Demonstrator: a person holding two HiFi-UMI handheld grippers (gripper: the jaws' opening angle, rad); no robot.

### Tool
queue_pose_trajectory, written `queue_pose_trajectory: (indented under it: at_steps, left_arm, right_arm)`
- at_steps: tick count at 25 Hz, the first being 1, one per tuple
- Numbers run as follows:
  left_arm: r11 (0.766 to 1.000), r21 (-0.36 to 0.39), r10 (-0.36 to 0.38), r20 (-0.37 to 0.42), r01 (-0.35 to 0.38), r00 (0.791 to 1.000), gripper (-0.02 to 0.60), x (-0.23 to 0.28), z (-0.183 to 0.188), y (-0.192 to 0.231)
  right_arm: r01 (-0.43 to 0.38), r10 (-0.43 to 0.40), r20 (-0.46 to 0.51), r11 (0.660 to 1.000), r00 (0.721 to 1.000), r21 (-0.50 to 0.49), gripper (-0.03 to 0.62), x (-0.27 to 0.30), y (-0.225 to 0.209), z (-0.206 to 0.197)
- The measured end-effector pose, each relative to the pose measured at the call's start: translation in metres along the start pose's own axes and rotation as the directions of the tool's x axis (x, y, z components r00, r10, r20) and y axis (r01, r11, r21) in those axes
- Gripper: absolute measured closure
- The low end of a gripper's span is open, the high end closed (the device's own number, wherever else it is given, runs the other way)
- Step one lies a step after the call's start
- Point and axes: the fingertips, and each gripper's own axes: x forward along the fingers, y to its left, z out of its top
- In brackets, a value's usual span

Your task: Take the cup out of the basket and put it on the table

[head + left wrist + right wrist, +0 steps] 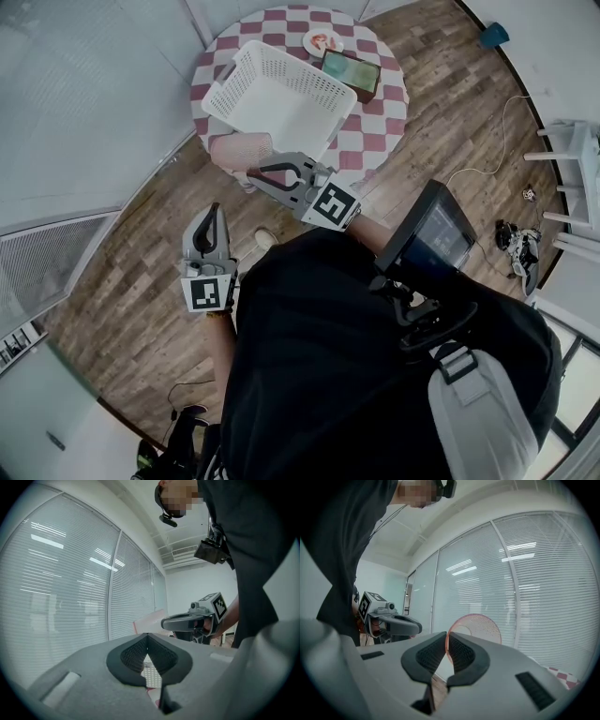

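A pale pink cup (240, 150) hangs on its side just off the near-left edge of the round checkered table (379, 141), below the near corner of the white basket (270, 62). My right gripper (257, 172) is shut on the cup's rim. In the right gripper view the rim (479, 626) is pinched between the closed pads (461, 652) of the right gripper (446, 638). My left gripper (214, 212) hangs lower left over the wooden floor, shut and empty. In the left gripper view its jaws (147, 637) meet, with the right gripper (192, 619) and cup (148, 620) beyond.
On the table's far side lie a small plate of food (322, 41) and a green-faced box (352, 74). A window wall with blinds (84, 103) runs along the left. A white stool (572, 155), a cable (487, 155) and small gear lie on the floor at right.
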Motion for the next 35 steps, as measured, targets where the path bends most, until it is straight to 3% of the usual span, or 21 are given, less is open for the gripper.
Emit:
queue_pose_trajectory:
  at_steps: [35]
  left_arm:
    - [1.000,-0.005,-0.020,-0.010,0.020,1.000,0.584,0.0013,-0.0041,-0.0010]
  right_arm:
    - [-0.008,0.008,-0.015,1.000,1.000,0.006,0.571,0.0064,0.0007,-0.0004]
